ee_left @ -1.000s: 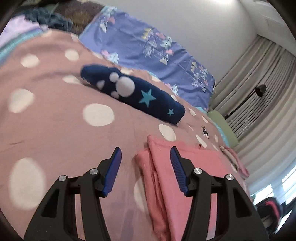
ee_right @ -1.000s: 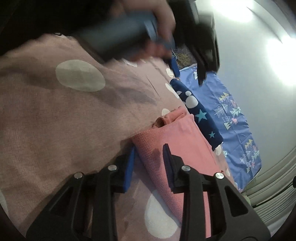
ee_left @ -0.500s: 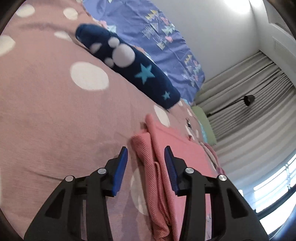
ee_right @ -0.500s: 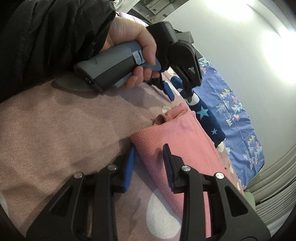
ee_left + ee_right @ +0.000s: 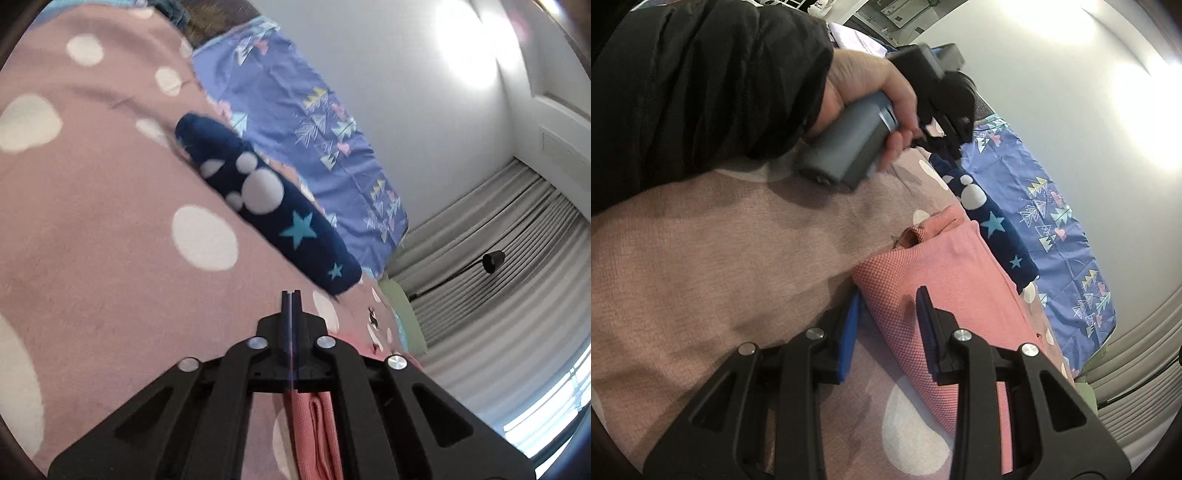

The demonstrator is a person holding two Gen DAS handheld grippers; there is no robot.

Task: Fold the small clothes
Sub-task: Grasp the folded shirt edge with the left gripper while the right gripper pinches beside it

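Pink garment (image 5: 945, 280) lies folded on the dotted pink blanket (image 5: 720, 258), beside a navy roll (image 5: 266, 206); right gripper (image 5: 890, 317) clamps its near corner, left gripper (image 5: 291, 299) fully closed, nothing visibly pinched
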